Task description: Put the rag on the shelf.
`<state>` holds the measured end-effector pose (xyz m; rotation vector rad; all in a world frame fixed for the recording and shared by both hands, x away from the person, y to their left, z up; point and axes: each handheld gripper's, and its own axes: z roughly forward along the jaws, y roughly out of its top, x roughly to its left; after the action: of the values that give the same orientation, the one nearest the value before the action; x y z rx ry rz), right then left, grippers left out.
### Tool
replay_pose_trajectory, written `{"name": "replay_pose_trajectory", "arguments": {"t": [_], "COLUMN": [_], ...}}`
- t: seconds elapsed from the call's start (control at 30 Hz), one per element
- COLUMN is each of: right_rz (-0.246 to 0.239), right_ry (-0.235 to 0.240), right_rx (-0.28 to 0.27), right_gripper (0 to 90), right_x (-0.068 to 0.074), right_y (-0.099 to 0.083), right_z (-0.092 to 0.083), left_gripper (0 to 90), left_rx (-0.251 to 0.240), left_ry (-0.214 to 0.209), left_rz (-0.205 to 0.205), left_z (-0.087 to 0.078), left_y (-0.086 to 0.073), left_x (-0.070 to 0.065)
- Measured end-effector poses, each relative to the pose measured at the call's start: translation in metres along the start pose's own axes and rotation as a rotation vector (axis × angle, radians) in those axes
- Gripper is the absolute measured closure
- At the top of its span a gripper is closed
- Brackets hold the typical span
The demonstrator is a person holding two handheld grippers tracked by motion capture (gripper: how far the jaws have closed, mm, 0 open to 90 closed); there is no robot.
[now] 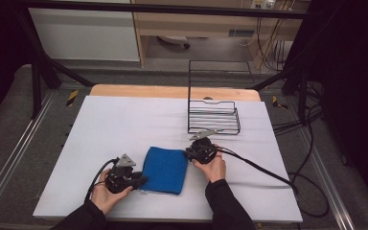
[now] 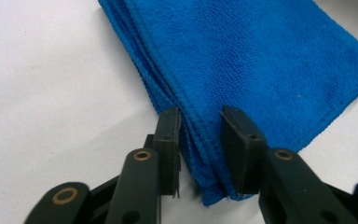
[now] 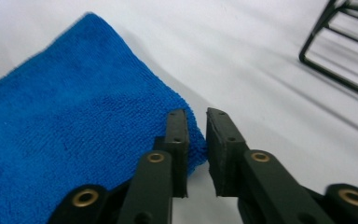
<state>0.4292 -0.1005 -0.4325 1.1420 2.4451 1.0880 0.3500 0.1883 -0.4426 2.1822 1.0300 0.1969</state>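
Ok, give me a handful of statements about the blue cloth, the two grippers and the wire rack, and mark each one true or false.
1. The blue cloth lies folded on the white table cover. True.
2. The wire rack holds the cloth. False: the rack is empty and the cloth lies nearer the person.
3. The left gripper has a corner of the cloth between its jaws, with a gap showing. True.
4. The right gripper is lifted high above the table. False: it sits low at the cloth's edge.
5. Both grippers are on the same side of the cloth. False: one is at each side.
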Motion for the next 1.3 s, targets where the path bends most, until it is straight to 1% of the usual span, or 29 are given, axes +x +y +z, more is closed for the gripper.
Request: {"name": "replay_pose_trajectory", "arguments": {"t": [0.07,0.1,0.17,0.23,0.3,0.37,0.43,0.47,0.5,0.53,0.57,0.6,0.63,0.67,0.73,0.83,0.87,0.9,0.93,0.97,1.0,1.03,1.07,1.1,1.17,1.2,1.23,1.27,1.3], "right_rz": [0.010,0.031,0.045,0.056,0.088,0.110,0.119,0.141,0.148,0.158,0.171,0.186,0.186,0.202,0.195,0.181,0.174,0.144,0.144,0.110,0.043,0.043,0.019,-0.001,-0.010,-0.008,0.004,0.024,0.038], "right_ry": [-0.035,-0.043,-0.045,-0.041,-0.034,-0.051,-0.055,-0.048,-0.041,-0.046,-0.036,-0.021,-0.021,-0.005,0.003,0.008,0.016,0.035,0.035,0.029,0.035,0.035,0.036,0.026,0.010,0.007,0.020,0.031,0.035], "right_rx": [-0.019,-0.031,-0.061,-0.057,-0.050,-0.034,-0.029,-0.023,-0.028,-0.039,-0.041,-0.039,-0.039,-0.045,-0.038,-0.034,-0.046,-0.054,-0.054,-0.056,-0.052,-0.052,-0.050,-0.022,-0.012,-0.021,-0.047,-0.058,-0.080], "right_gripper": [65.6,63.4,57.6,56.6,53.3,54.0,54.6,58.9,60.6,65.0,70.7,77.5,77.5,85.9,87.2,87.6,87.6,87.5,87.5,87.2,86.2,86.2,85.5,81.8,76.6,73.9,71.9,68.9,65.3], "right_x": [0.001,0.002,0.009,0.012,0.017,0.021,0.021,0.023,0.024,0.025,0.025,0.025,0.025,0.025,0.023,0.020,0.018,0.012,0.012,0.009,0.004,0.004,0.002,0.000,0.001,0.001,0.000,0.000,-0.003], "right_y": [-0.003,-0.005,-0.012,-0.015,-0.020,-0.025,-0.027,-0.029,-0.030,-0.030,-0.030,-0.030,-0.030,-0.029,-0.027,-0.024,-0.020,-0.012,-0.012,-0.008,-0.004,-0.004,-0.003,-0.006,-0.010,-0.011,-0.012,-0.013,-0.013], "right_z": [-0.006,-0.010,-0.019,-0.019,-0.017,-0.008,-0.006,-0.001,0.002,0.003,0.003,0.004,0.004,0.004,0.002,-0.001,-0.004,-0.008,-0.008,-0.009,-0.006,-0.006,-0.003,0.003,0.006,0.006,0.003,0.000,-0.005], "left_gripper": [68.4,67.9,64.5,63.0,59.5,61.1,61.8,62.4,63.8,66.2,67.4,69.8,69.8,75.7,80.2,80.7,80.7,79.0,79.0,77.0,74.6,74.6,73.1,70.3,65.2,61.9,58.4,54.6,49.9], "left_rx": [-0.019,-0.031,-0.053,-0.074,-0.064,-0.038,-0.017,-0.013,-0.008,-0.005,-0.006,-0.005,-0.001,0.001,0.006,-0.003,-0.011,-0.018,-0.027,-0.035,-0.043,-0.042,-0.042,-0.046,-0.069,-0.069,-0.081,-0.088,-0.103], "left_ry": [0.011,0.022,0.039,0.059,0.057,0.035,0.027,0.025,0.014,0.000,-0.008,-0.006,-0.011,-0.012,-0.013,-0.001,-0.005,-0.015,-0.027,-0.032,-0.023,-0.008,0.005,0.012,0.027,0.027,0.026,0.027,0.036], "left_rz": [0.010,0.016,0.016,0.024,0.022,0.020,0.020,0.016,0.002,-0.006,-0.018,-0.019,-0.023,-0.026,-0.026,-0.029,-0.029,-0.032,-0.033,-0.030,-0.015,0.004,0.019,0.029,0.034,0.034,0.034,0.033,0.031], "left_z": [-0.002,-0.003,-0.006,-0.008,-0.008,-0.007,-0.004,-0.003,-0.002,-0.001,0.000,0.000,0.000,0.000,0.000,-0.001,-0.001,0.000,0.000,0.001,0.002,0.003,0.004,0.004,0.001,0.001,-0.001,-0.002,-0.005], "left_y": [0.000,0.001,0.002,0.003,0.003,0.002,0.000,-0.001,-0.001,-0.002,-0.003,-0.002,-0.002,-0.002,-0.001,0.000,0.000,0.000,0.000,0.001,0.001,0.001,0.001,0.001,0.001,0.001,0.002,0.003,0.004], "left_x": [0.001,0.002,0.004,0.006,0.007,0.006,0.004,0.004,0.004,0.005,0.004,0.004,0.003,0.002,-0.001,-0.007,-0.008,-0.010,-0.012,-0.014,-0.017,-0.019,-0.020,-0.020,-0.016,-0.016,-0.014,-0.012,-0.010]}}
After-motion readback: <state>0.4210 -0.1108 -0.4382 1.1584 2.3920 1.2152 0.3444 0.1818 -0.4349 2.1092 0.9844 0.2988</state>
